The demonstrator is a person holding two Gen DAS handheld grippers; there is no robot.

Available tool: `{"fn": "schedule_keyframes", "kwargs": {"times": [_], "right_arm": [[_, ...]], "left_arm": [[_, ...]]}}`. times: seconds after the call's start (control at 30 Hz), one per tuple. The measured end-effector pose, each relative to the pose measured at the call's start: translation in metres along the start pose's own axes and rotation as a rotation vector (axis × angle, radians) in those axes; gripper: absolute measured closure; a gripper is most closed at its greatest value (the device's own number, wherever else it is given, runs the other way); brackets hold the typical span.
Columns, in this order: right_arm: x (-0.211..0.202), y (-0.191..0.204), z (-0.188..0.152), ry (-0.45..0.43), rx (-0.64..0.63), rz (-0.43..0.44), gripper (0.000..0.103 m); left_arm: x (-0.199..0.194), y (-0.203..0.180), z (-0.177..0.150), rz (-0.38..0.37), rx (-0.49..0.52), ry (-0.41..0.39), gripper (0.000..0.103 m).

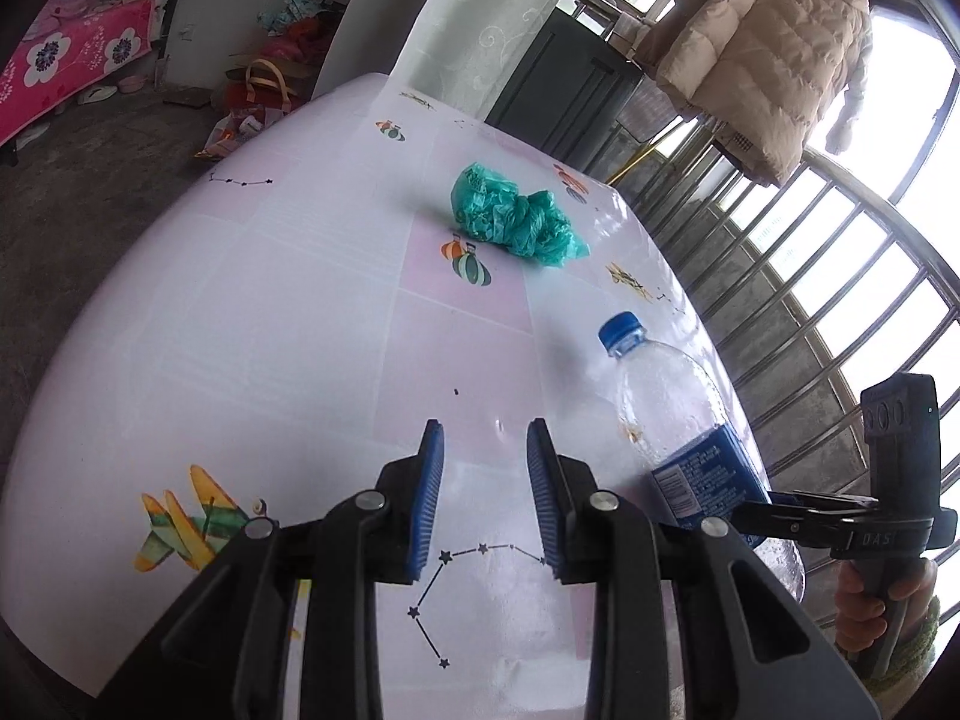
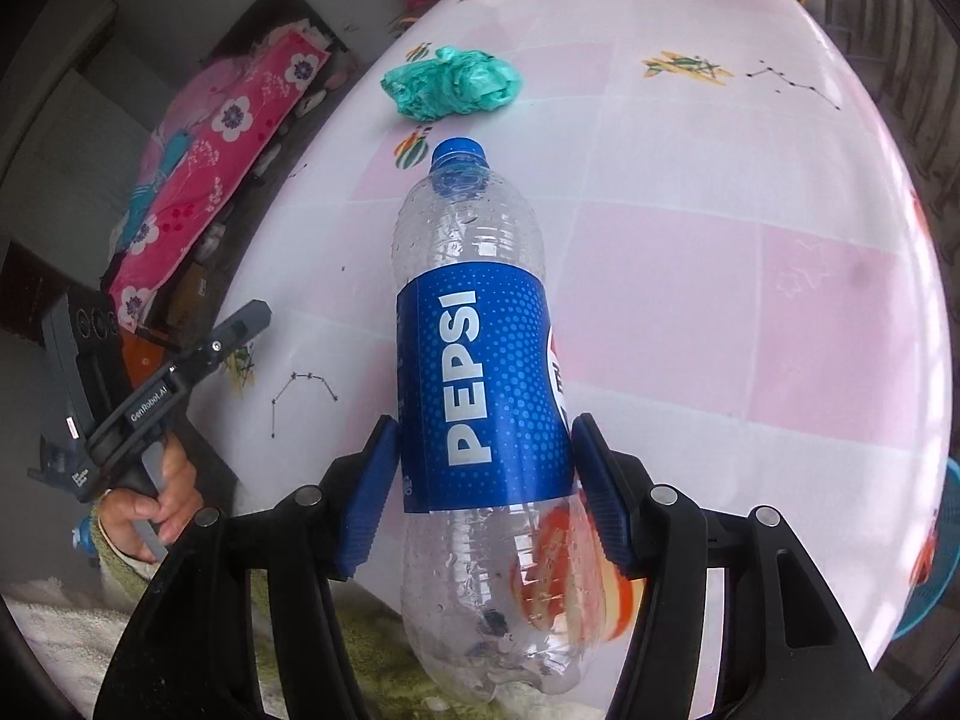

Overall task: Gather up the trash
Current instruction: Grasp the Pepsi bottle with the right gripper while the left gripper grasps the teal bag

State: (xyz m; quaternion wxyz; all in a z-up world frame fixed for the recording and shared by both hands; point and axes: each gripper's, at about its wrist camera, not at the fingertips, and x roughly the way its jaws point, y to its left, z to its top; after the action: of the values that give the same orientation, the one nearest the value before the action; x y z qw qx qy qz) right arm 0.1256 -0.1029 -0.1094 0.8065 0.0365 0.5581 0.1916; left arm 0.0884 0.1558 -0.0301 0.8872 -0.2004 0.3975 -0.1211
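Near the table's (image 1: pixel 252 324) window-side edge, the right gripper's (image 2: pixel 486 468) jaws clamp the bottle (image 2: pixel 474 360); the left gripper's (image 1: pixel 486 468) jaws gape empty.

Your right gripper (image 2: pixel 486 480) has both blue pads (image 2: pixel 369 498) pressed on the bottle (image 2: pixel 480 372), pointing steeply down w/ your hand (image 1: pixel 870 600) round the handle. Left gripper (image 1: pixel 486 492) hangs part open, nothing between the fingers, other hand (image 2: pixel 150 510) gripping its handle.
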Motion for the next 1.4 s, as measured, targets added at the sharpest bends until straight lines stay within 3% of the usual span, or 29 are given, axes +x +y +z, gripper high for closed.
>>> {"fn": "schedule_keyframes", "kwargs": {"times": [0.1,0.2,0.43,0.53,0.63,0.73,1.03,1.17,1.3,1.37,1.4], "right_arm": [[-0.011,-0.025,-0.003,-0.051,0.071,-0.042,0.048],[-0.015,-0.050,0.005,-0.091,0.151,-0.022,0.048],[-0.002,-0.065,0.041,-0.142,0.208,0.019,0.048],[0.006,-0.064,0.055,-0.151,0.215,0.032,0.048],[0.012,-0.060,0.061,-0.161,0.232,0.042,0.048],[0.014,-0.057,0.061,-0.167,0.235,0.047,0.048],[0.013,-0.041,0.032,-0.153,0.229,0.108,0.048],[0.007,-0.033,0.011,-0.174,0.223,0.094,0.048],[-0.007,-0.050,-0.007,-0.192,0.279,0.095,0.048],[-0.009,-0.053,-0.011,-0.191,0.296,0.109,0.048],[-0.010,-0.056,-0.016,-0.191,0.300,0.114,0.048]], "left_arm": [[0.008,-0.006,0.025,0.009,0.035,-0.011,0.075],[0.024,-0.011,0.059,0.006,0.056,-0.014,0.075],[0.100,-0.017,0.160,0.070,0.101,-0.026,0.075],[0.149,-0.020,0.191,0.096,0.136,0.032,0.075],[0.192,-0.016,0.202,0.082,0.116,0.153,0.075],[0.205,-0.019,0.192,0.062,0.104,0.246,0.076],[0.140,-0.046,0.090,-0.085,0.090,0.353,0.076],[0.105,-0.059,0.049,-0.084,0.118,0.315,0.076],[0.074,-0.059,0.019,-0.102,0.083,0.282,0.076],[0.054,-0.058,0.010,-0.193,0.069,0.225,0.074],[0.041,-0.060,0.006,-0.232,0.094,0.176,0.063]]}}
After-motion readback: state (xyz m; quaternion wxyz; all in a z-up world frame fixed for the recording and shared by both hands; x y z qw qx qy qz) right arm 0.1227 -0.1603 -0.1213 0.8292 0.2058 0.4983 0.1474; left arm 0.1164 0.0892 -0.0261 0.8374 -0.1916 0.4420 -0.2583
